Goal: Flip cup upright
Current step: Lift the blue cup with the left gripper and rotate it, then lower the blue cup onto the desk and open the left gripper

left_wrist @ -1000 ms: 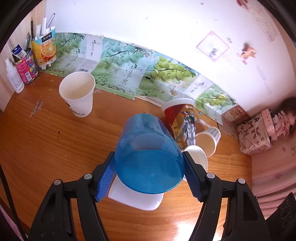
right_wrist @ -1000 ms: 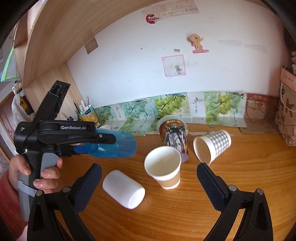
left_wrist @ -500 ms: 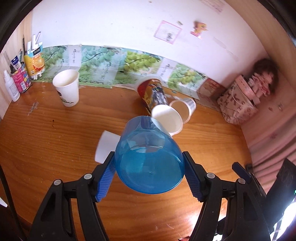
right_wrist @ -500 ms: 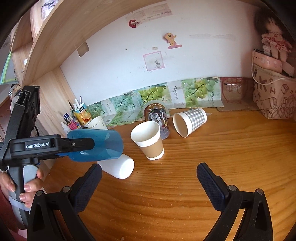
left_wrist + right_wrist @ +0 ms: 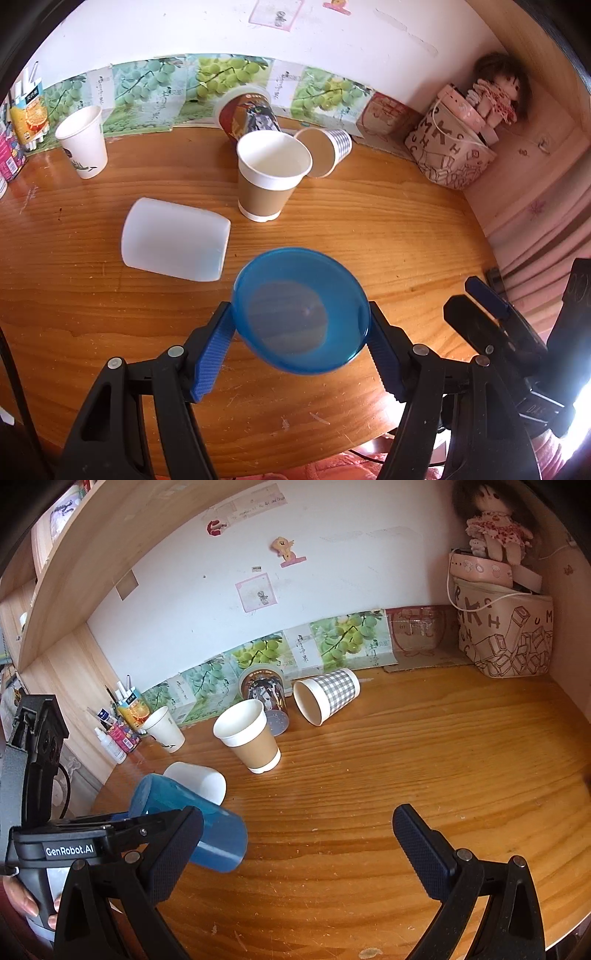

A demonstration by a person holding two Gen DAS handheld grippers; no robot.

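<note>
Gripping the translucent blue plastic cup (image 5: pixel 301 314) tilted in our left gripper (image 5: pixel 301 328), we see it empty; our right gripper (image 5: pixel 297 845) gapes wide, and a white plastic cup (image 5: pixel 175 240) lies just beside the blue one.

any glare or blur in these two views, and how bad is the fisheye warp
Left wrist view: blown-out white glare at the lower right edge, a bright sheen on the table, and the blue cup looks soft. Right wrist view: even light, no blown-out spots, sharp checked cup. Both: heavy fisheye bending, with dark corners.

1. I see a translucent blue cup (image 5: pixel 301 319).
2. A white cup (image 5: pixel 175 239) lies on its side.
3. A brown-sleeved white cup (image 5: pixel 269 175).
4. A grey-checked cup (image 5: pixel 328 698).
5. The orange-brown wood-grain desk (image 5: pixel 424 760).
</note>
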